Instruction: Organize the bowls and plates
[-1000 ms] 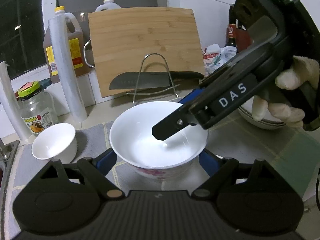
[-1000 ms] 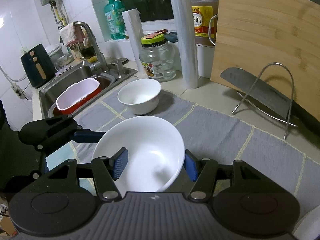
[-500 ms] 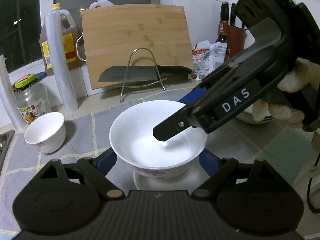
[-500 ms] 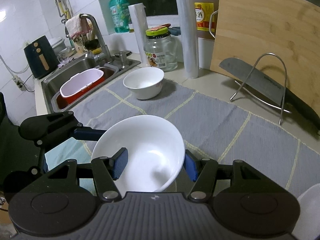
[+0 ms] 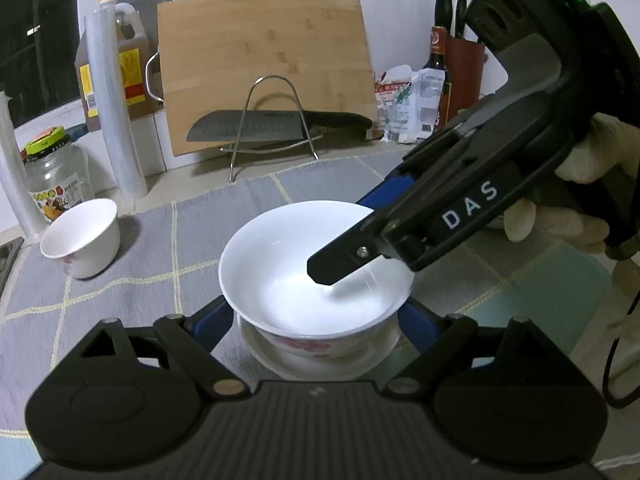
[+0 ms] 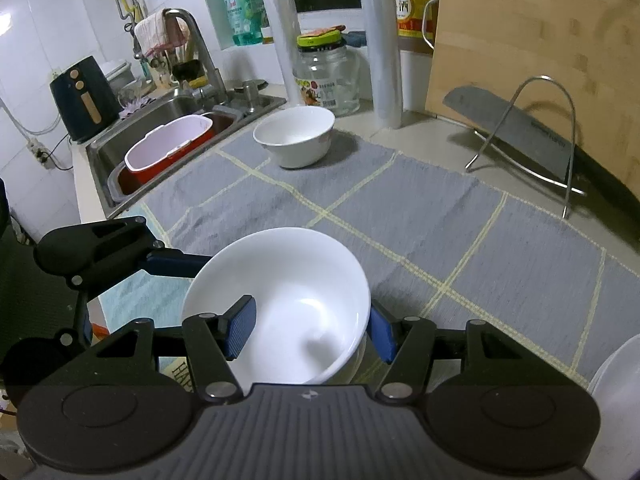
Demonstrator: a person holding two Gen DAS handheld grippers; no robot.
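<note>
Large white bowl point(image 5: 316, 276) held between both claws over the grey checked mat point(image 6: 420, 216) on the table. Right claw point(image 6: 308, 330) pinches the bowl's rim, one blue pad inside the wall, the other outside. Left claw point(image 5: 316, 320) stands partly spread with the bowl body between its blue pads; they sit close against the sides, but whether they press on it I cannot tell. Under the bowl, left view, a white saucer or plate point(image 5: 256, 340) shows at the edge; the bowl looks just above it or seated on it, contact unclear. The relation that matters: the bowl lies directly ahead of and below both claws, centred over that plate, so the coming move is judged a straight lowering or release, not a sideways carry. Small white bowl point(image 6: 294, 136) stands well apart, far across the mat towards the sink point(image 6: 160, 120). Another white dish edge point(image 6: 616, 380) sits at the right, nearer the right hand
</note>
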